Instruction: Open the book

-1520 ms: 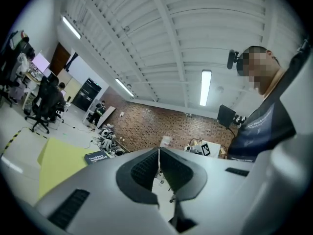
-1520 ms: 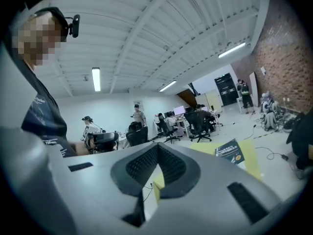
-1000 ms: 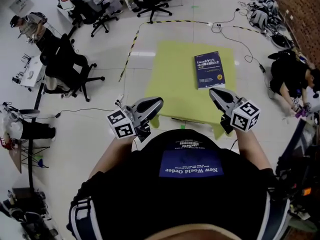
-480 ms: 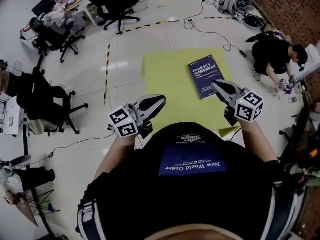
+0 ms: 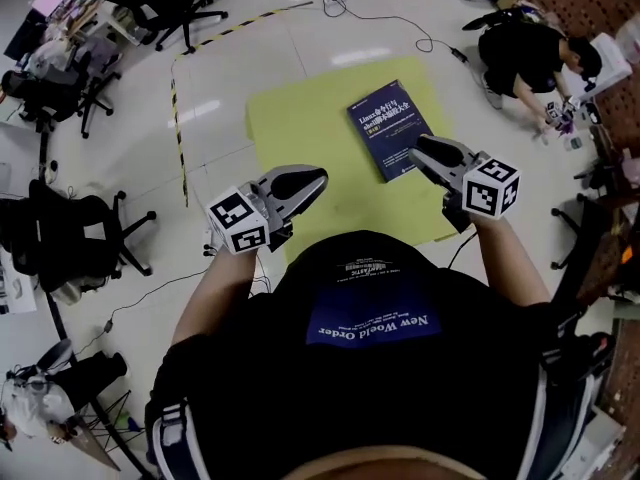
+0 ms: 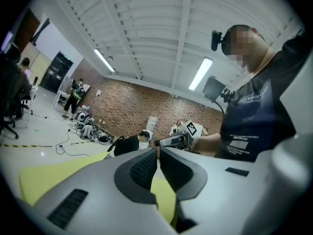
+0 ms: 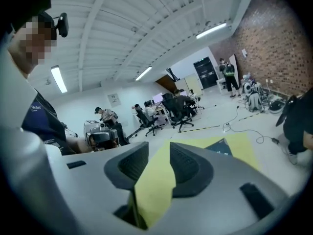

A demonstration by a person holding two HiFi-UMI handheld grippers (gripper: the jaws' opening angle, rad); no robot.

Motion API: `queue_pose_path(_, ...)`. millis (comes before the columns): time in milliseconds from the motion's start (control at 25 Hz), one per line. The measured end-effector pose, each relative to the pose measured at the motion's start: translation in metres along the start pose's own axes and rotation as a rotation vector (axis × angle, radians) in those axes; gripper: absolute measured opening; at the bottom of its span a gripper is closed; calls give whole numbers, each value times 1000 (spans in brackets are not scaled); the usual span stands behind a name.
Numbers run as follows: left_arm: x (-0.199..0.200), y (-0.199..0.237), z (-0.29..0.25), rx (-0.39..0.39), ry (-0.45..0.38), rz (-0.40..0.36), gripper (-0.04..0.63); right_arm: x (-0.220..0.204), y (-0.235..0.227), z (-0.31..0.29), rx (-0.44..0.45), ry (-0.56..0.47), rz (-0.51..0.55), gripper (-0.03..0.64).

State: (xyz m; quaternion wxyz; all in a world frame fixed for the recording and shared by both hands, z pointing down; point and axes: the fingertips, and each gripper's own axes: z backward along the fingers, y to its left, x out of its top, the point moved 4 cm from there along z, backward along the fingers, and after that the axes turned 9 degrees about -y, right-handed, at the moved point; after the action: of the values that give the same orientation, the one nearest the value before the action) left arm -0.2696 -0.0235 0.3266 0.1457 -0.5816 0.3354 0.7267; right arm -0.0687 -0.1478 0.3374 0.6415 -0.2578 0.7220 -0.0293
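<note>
Head view: dark blue closed softcover book with white cover print (image 5: 392, 128) is lying flat, cover up, on the right-hand part of the yellow-green rectangular surface (image 5: 300, 133). Left grey two-jaw gripper (image 5: 312, 180) is hovering over the near left part of that surface, well apart from the book. Right grey two-jaw gripper (image 5: 420, 149) is showing its tips just beside the book's near edge; whether they are touching it cannot be told. A person in black clothing (image 5: 522, 53) is crouching on the white floor beyond.

Left gripper view: jaws are sitting pressed together, pad against pad, with nothing between them. The yellow-green surface is showing below, and the right gripper is pointing in from beyond the tips.

Right gripper view: jaws are opening and standing at a moderate gap. Only the yellow-green surface is showing through it, and nothing is gripped. A corner of the book is peeking out past the right-hand jaw.
</note>
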Motion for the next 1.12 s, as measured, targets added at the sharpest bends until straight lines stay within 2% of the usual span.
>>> queue_pose_path(240, -21, 41, -107, -53, 280, -178, 8, -42, -110, -4, -51, 116, -82, 168)
queue_pose_path(360, -57, 71, -162, -140, 518, -354, 18, -69, -155, -11, -75, 183, -92, 210)
queue_pose_path(440, -84, 97, -197, -201, 679, -489, 87, -84, -181, -14, -96, 221, -75, 230)
queue_pose_path(520, -104, 120, -227, -288, 791, -575, 142, -101, -196, -17, -121, 243, -80, 236)
queue_pose_path(640, -132, 149, -271, -460, 963, -669, 201, -125, -211, -20, -148, 274, -111, 238)
queue_pose_path(800, -181, 168, -313, -684, 1213, -791, 311, -149, -228, -15, -165, 318, -157, 238)
queue_pose_path(920, -207, 179, -330, -833, 1349, -896, 322, -159, -235, -15, -171, 342, -164, 238)
queue_pose_path(1000, -220, 185, -339, -902, 1416, -922, 322, -166, -239, -13, -187, 363, -175, 238)
queue_pose_path(1120, -238, 189, -341, -977, 1511, -865, 322, -176, -240, -10, -203, 380, -197, 236)
